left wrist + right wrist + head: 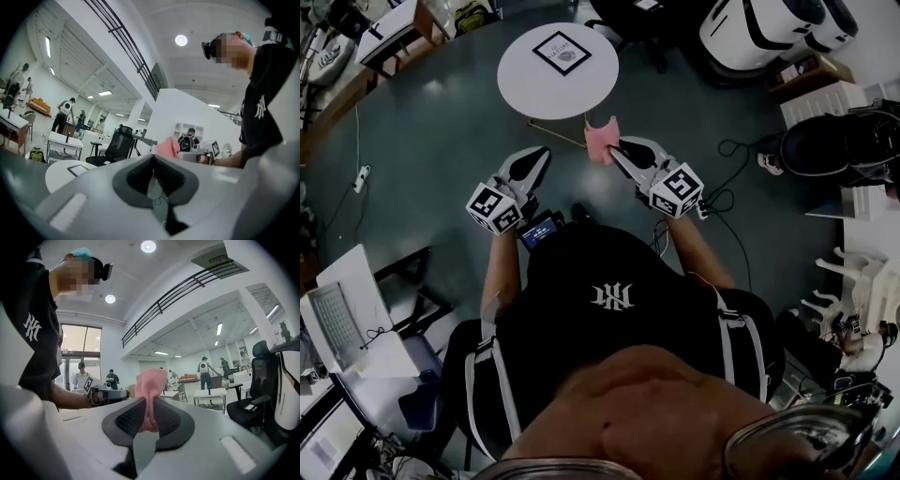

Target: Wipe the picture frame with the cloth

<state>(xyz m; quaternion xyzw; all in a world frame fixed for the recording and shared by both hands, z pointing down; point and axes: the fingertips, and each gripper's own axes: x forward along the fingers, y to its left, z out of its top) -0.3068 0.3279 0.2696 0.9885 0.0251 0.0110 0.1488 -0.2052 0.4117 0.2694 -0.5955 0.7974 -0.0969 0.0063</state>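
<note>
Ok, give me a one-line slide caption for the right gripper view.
Right gripper shut on the pink cloth, held up in an open office, left gripper alongside.

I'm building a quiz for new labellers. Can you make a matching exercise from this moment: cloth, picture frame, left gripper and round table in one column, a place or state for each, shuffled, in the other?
Column one
1. pink cloth
2. picture frame
3. left gripper
4. round white table

Column two
A. jaws together, nothing between them
B. lies flat on the tabletop
C. pinched in the right gripper
D. stands ahead of both grippers, beyond their tips

Pairs: 1-C, 2-B, 3-A, 4-D
</note>
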